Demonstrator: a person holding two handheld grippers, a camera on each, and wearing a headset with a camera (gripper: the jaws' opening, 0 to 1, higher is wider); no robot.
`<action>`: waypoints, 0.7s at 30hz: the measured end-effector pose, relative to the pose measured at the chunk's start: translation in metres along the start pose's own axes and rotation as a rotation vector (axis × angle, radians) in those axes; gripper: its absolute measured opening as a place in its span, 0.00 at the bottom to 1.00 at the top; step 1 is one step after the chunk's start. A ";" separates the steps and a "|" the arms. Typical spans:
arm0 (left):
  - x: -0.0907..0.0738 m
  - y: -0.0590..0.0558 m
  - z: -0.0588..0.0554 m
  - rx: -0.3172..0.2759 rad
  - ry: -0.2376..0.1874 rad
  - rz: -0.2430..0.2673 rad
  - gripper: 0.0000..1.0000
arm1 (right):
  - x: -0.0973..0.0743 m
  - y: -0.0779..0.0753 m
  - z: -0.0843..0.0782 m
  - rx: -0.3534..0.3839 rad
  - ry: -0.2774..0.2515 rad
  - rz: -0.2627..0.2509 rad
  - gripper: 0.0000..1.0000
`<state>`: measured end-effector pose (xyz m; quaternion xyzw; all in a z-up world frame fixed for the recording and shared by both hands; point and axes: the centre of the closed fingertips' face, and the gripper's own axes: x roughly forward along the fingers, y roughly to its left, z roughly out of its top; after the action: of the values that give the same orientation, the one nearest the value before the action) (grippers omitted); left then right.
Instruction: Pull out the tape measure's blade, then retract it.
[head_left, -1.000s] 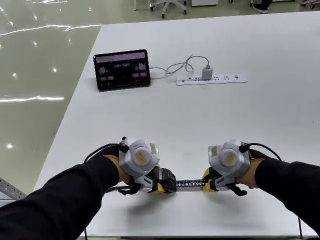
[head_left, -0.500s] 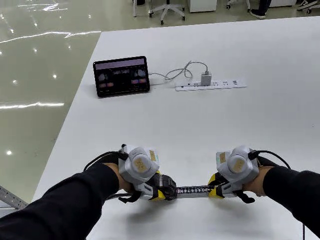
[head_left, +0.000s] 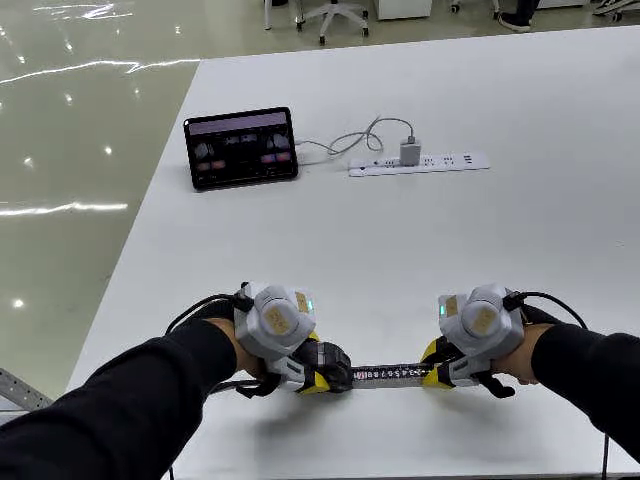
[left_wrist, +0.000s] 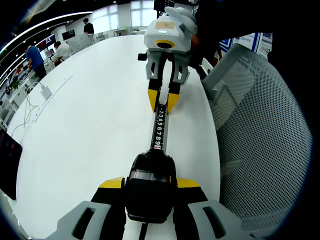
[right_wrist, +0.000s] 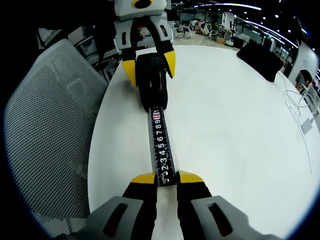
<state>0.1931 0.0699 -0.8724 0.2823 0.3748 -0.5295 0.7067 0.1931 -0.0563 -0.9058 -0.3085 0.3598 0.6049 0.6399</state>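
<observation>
We see a white workbench (head_left: 520, 240) on a glossy pale floor (head_left: 80, 130) that reflects ceiling lights, with a grey mesh chair (left_wrist: 260, 135) beside the bench.

Right gripper (right_wrist: 166, 177) low in the view, its yellow-tipped fingers (right_wrist: 144, 178) pinched tight on the end of the blade (right_wrist: 159, 142), right at the low numbers. The blade runs straight ahead over the white counter (right_wrist: 225, 130), close to its edge, into the black tape measure case (right_wrist: 151, 87). The left gripper (right_wrist: 150, 67) opposite clamps that case between its yellow tips. A grey mesh chair (right_wrist: 50, 115) sits off the counter's edge.
</observation>
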 end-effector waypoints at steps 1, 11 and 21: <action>0.000 0.000 0.000 0.000 -0.001 0.000 0.32 | 0.000 0.000 -0.001 0.000 0.003 -0.001 0.09; 0.000 0.000 0.000 -0.001 0.002 -0.002 0.32 | -0.003 -0.001 -0.007 0.003 0.012 -0.003 0.09; 0.000 0.000 0.000 0.007 0.017 -0.007 0.32 | -0.008 -0.001 -0.014 0.000 0.014 -0.008 0.09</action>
<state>0.1936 0.0699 -0.8729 0.2880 0.3800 -0.5310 0.7005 0.1930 -0.0723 -0.9070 -0.3142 0.3632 0.5998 0.6400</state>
